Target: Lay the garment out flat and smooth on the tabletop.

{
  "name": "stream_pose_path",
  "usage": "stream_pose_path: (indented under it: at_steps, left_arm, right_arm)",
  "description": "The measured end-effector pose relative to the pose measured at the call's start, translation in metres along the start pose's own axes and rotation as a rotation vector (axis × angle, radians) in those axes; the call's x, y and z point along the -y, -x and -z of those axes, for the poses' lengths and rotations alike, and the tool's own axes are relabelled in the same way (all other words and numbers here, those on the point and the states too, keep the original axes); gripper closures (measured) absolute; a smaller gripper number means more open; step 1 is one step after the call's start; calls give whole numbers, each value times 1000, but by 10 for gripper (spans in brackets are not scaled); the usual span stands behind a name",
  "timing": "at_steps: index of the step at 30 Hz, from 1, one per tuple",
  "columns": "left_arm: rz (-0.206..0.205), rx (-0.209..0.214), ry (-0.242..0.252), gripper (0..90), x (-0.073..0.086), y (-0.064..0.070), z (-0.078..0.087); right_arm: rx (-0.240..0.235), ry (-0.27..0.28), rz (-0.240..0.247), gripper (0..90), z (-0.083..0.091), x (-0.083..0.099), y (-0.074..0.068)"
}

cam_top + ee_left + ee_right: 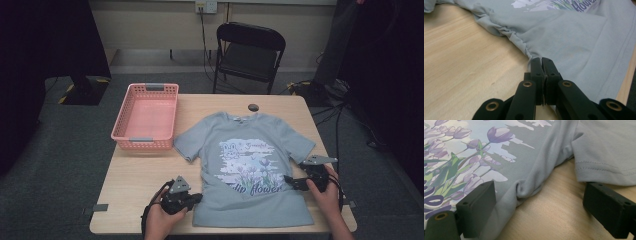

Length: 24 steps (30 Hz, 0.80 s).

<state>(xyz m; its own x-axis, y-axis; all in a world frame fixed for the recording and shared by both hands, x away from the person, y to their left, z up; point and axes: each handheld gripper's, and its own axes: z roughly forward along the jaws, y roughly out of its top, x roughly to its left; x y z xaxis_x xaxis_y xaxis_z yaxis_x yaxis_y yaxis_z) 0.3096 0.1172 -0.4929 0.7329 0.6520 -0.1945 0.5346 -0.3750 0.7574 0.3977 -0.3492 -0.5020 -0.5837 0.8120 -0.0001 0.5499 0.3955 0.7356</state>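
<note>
- Grey T-shirt [250, 165] spread print-up across the wooden surface [140, 175], beside a pink basket [146, 116].
- Left hand-held gripper [541, 61] clamped on the bunched side seam, jaws fully together.
- Right hand-held gripper [536, 202] wide open, straddling the opposite edge below the sleeve, gripping nothing.
- Likely mid-grasp before a fold; next: close right on the fabric, then lift both sides together.

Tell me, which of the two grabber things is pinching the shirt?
The left gripper. Its jaws are squeezed shut on the bunched side edge of the grey T-shirt. The right gripper has its jaws wide apart around the shirt's other edge, not pinching.
</note>
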Motion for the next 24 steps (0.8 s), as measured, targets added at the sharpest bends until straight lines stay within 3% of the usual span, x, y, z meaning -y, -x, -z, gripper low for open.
stream_pose_path:
  at_steps: [5, 6, 8, 10, 13, 15, 19, 24]
  left_arm:
    - [-6, -8, -7, 876, 3, 1, 1]
    - [-13, -25, -6, 808, 3, 0, 1]
    - [-37, -62, 38, 503, 1, -3, -2]
    - [-53, -72, 68, 350, -2, -5, -3]
    - [-72, -77, 88, 238, -8, -8, -4]
    - [-75, -79, 100, 190, -12, -11, -4]
    - [-118, -83, 88, 179, -18, -17, -6]
    - [-134, -52, 105, 179, -21, -23, -5]
  right_arm:
    - [0, 0, 0, 103, 0, 0, 0]
    - [0, 0, 0, 103, 0, 0, 0]
    - [0, 0, 0, 103, 0, 0, 0]
    - [0, 0, 0, 103, 0, 0, 0]
    - [0, 0, 0, 103, 0, 0, 0]
    - [0, 0, 0, 103, 0, 0, 0]
    - [-1, 0, -1, 103, 0, 0, 0]
    - [-2, 0, 0, 103, 0, 0, -1]
